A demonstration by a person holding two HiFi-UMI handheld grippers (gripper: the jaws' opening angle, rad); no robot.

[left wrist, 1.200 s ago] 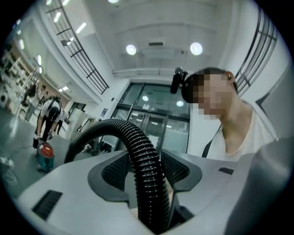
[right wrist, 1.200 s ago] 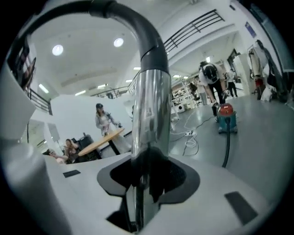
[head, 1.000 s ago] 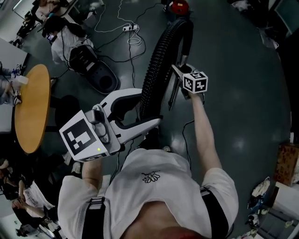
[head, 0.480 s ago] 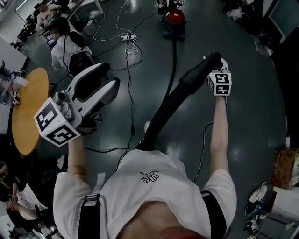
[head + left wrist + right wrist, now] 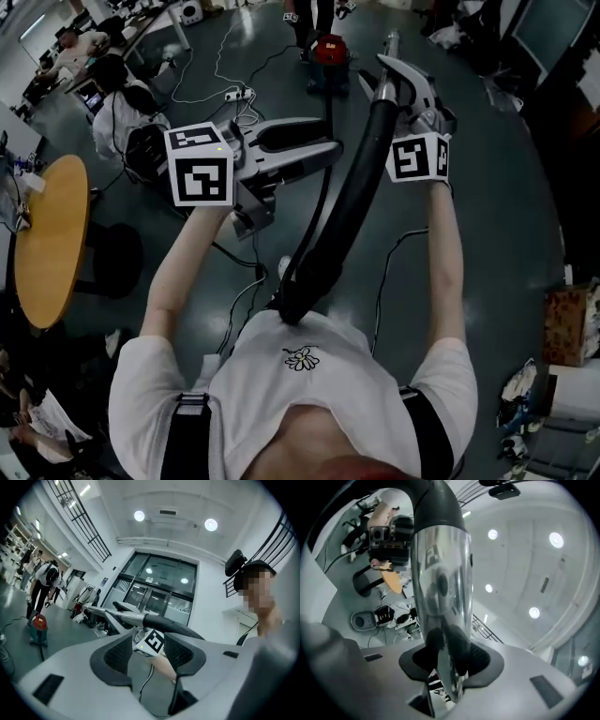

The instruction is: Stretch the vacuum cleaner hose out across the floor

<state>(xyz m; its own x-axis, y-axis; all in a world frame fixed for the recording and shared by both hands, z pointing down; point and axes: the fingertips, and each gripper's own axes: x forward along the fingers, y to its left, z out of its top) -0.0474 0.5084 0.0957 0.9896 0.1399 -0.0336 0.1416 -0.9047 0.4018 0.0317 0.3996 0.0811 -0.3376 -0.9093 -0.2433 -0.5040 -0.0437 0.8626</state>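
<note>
Rising from down by the floor a second ago, the right tongs (image 5: 447, 660) now sit high at the far right, clenched on the chrome wand (image 5: 440, 588) at the end of the black ribbed hose (image 5: 347, 206). Its tight arch has become a long slope running down to the floor near the person's feet. The left tongs (image 5: 150, 656) have swung from the near left to just beside the hose, parted and grasping nothing. The free end seems secured, but the stretch away from the far red vacuum cleaner (image 5: 328, 49) is not yet made. Underfoot lies a dark, glossy floor (image 5: 506, 244) strewn with cables and a power strip (image 5: 237, 95). A round wooden counter (image 5: 47, 244) stands left, a cardboard box (image 5: 570, 328) right.
</note>
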